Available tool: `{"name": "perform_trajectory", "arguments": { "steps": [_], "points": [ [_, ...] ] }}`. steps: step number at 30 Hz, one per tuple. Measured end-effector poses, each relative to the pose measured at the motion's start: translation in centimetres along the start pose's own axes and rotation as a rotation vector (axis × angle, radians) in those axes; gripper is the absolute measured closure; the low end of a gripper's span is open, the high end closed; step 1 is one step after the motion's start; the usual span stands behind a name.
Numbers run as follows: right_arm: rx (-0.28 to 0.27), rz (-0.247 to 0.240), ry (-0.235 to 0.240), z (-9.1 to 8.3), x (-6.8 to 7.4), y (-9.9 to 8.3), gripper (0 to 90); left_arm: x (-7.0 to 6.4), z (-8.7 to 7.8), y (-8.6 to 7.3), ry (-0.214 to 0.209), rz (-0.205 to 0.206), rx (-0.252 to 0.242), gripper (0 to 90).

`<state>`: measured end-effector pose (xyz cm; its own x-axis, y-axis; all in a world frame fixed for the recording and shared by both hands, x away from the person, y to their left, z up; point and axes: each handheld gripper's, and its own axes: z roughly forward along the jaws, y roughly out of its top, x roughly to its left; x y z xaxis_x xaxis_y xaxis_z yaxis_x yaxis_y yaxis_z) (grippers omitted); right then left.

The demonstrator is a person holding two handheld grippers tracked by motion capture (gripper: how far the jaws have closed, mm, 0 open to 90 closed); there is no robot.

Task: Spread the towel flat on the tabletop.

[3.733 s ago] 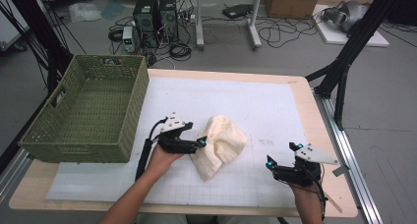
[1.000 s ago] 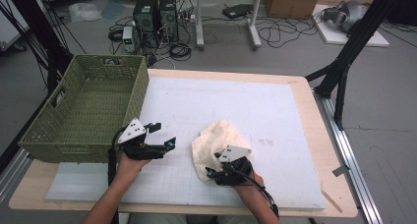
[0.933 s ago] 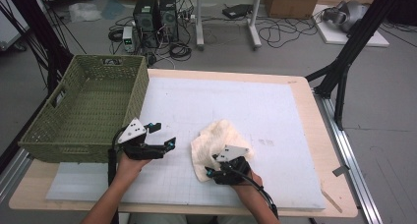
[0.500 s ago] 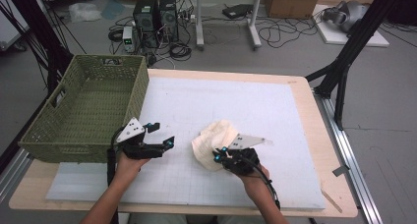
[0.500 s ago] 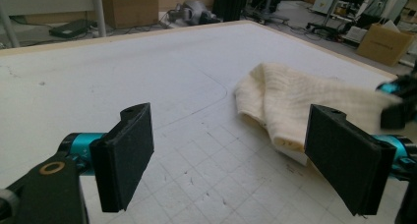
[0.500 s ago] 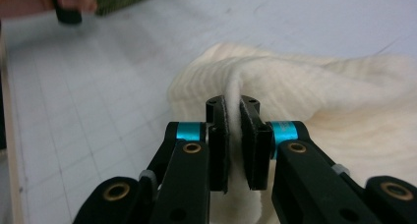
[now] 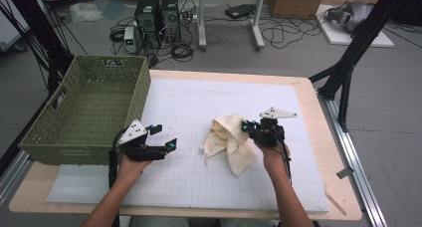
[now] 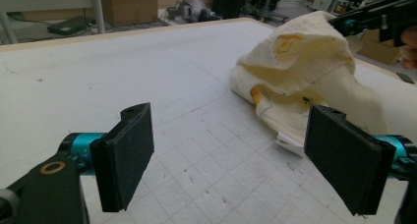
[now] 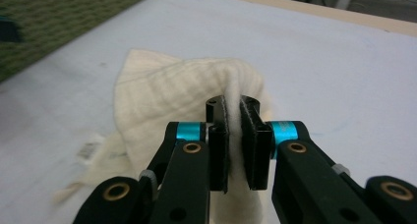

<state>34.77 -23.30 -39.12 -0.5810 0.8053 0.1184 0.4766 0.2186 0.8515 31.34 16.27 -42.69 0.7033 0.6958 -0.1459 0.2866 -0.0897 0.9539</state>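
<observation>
A cream cloth (image 7: 230, 139) lies crumpled near the middle of the white gridded mat (image 7: 199, 182). My right gripper (image 7: 247, 127) is shut on the cloth's right upper edge and holds that part a little off the mat; the fabric (image 9: 192, 94) is pinched between the black pads (image 9: 219, 145). My left gripper (image 7: 166, 138) hovers open to the left of the cloth, apart from it, with nothing between its pads (image 8: 123, 160). In the left gripper view the cloth (image 8: 305, 81) is ahead and to the right, with a small white label at its near edge.
A green woven basket (image 7: 35, 140) stands at the mat's left edge, right behind the left hand. The wooden table rim (image 7: 343, 207) runs along the right and front. Cables and computer boxes sit on the floor beyond the table.
My right gripper came in from the far right, closed on the cloth and has pulled its edge up and to the right. The left gripper drew back left from the cloth and stays open.
</observation>
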Motion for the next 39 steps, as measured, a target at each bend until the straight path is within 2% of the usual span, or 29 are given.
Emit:
{"name": "perform_trajectory", "arguments": {
  "steps": [2,4,5,6,7,8,9,10,11,12,13,14,15,16,17,20,23,24,25,27,29,33,37,38,39],
  "points": [
    [0.001,0.025,-0.032,0.5,-1.0,-0.2,83.2,-0.1,0.1,-0.1,-0.002,0.0,0.003,19.4],
    [0.003,0.039,-0.048,0.6,-1.4,-0.2,83.2,0.0,0.1,-0.1,-0.005,0.002,0.004,19.4],
    [0.007,0.05,-0.093,0.9,-2.3,-0.4,83.2,-0.1,0.1,-0.1,-0.005,0.002,0.004,19.4],
    [0.007,0.05,-0.093,0.9,-2.3,-0.4,83.2,-0.1,0.1,-0.1,-0.007,0.001,0.005,19.4],
    [0.018,0.071,-0.119,1.0,-2.7,-0.5,83.2,-0.1,0.2,-0.1,-0.008,0.002,0.007,19.5],
    [0.032,0.099,-0.17,1.2,-3.8,-0.8,83.2,-0.2,0.3,-0.2,-0.012,0.002,0.011,19.5],
    [0.032,0.099,-0.17,1.2,-3.8,-0.8,83.2,-0.2,0.3,-0.2,-0.012,0.002,0.011,19.6],
    [0.036,0.142,-0.213,1.1,-4.7,-1.2,83.8,-0.2,0.3,-0.2,-0.014,0.006,0.015,19.7],
    [0.044,0.157,-0.236,1.1,-5.1,-1.4,83.9,-0.3,0.4,-0.2,-0.017,0.01,0.019,19.8],
    [0.06,0.158,-0.268,1.1,-5.4,-1.5,83.9,-0.3,0.4,-0.2,-0.017,0.01,0.019,20.0],
    [0.06,0.158,-0.268,1.1,-5.4,-1.5,83.9,-0.3,0.4,-0.3,-0.019,0.011,0.02,20.0],
    [0.084,0.157,-0.306,1.1,-5.7,-1.8,83.8,-0.3,0.4,-0.3,-0.019,0.011,0.02,20.0],
    [0.11,0.185,-0.335,0.9,-6.6,-2.2,81.4,-0.3,0.4,-0.3,-0.02,0.009,0.021,20.0],
    [0.11,0.185,-0.335,0.9,-6.6,-2.2,81.4,-0.3,0.4,-0.3,-0.02,0.009,0.021,20.1],
    [0.11,0.199,-0.337,0.5,-6.9,-2.5,73.6,-0.3,0.4,-0.3,-0.02,0.009,0.02,20.2],
    [0.068,0.176,-0.33,-0.4,-6.5,-2.4,61.8,-0.3,0.4,-0.3,-0.022,0.011,0.023,20.3],
    [0.013,0.135,-0.319,-1.5,-5.8,-2.0,55.0,-0.4,0.4,-0.3,-0.022,0.015,0.024,20.4],
    [0.013,0.135,-0.319,-1.5,-5.8,-2.0,55.0,-0.4,0.4,-0.3,-0.022,0.015,0.024,20.6],
    [-0.023,0.114,-0.288,-2.3,-5.2,-1.7,52.0,-0.4,0.4,-0.2,-0.021,0.015,0.023,20.6],
    [-0.04,0.083,-0.239,-2.9,-4.3,-1.6,51.1,-0.4,0.4,-0.3,-0.021,0.015,0.024,20.6],
    [-0.033,0.038,-0.215,-3.1,-3.2,-1.7,49.3,-0.4,0.4,-0.2,-0.02,0.018,0.024,20.6],
    [-0.024,-0.03,-0.126,-2.6,-0.9,-2.2,45.4,-0.4,0.3,-0.2,-0.018,0.019,0.023,20.6],
    [0.03,-0.071,-0.027,-0.7,1.1,-3.0,42.4,-0.4,0.3,-0.2,-0.017,0.018,0.025,20.6],
    [0.03,-0.071,-0.027,-0.7,1.1,-3.0,42.4,-0.4,0.3,-0.2,-0.017,0.018,0.025,20.6],
    [0.062,-0.091,0.014,0.4,2.0,-3.4,42.4,-0.4,0.3,-0.2,-0.016,0.018,0.023,20.6]
  ]
}}
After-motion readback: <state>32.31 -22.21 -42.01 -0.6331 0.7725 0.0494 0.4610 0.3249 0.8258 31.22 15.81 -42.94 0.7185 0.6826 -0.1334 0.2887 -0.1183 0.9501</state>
